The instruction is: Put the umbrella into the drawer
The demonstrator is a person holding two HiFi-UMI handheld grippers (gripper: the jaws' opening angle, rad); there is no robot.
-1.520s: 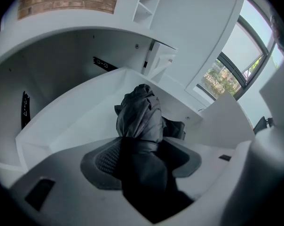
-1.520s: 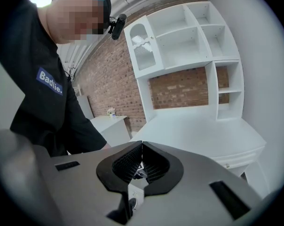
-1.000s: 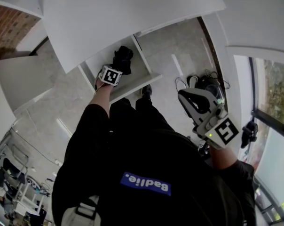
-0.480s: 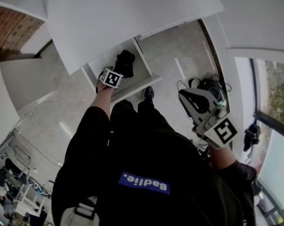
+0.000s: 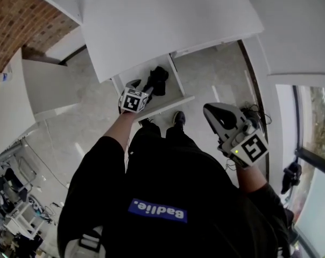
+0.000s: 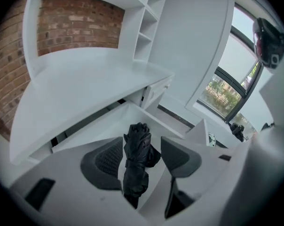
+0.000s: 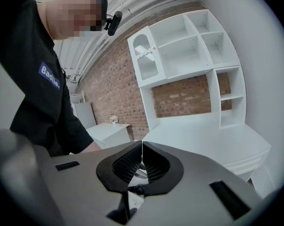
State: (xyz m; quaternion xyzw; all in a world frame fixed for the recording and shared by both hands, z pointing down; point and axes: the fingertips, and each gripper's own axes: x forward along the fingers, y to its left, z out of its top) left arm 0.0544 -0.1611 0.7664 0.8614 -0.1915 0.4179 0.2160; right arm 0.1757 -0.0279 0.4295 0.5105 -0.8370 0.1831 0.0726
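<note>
My left fingers (image 6: 103, 164), released and closing on nothing, hang above the folded black umbrella (image 6: 135, 159) lying in the open drawer (image 6: 104, 126); my right fingers (image 7: 127, 166) are clenched, empty.

Bright daylight, fisheye edges, slight blur

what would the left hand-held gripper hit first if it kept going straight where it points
Most likely the folded black umbrella lying in the open drawer: it shows between the left hand-held gripper's closing jaws, untouched. How far below is unclear.
</note>
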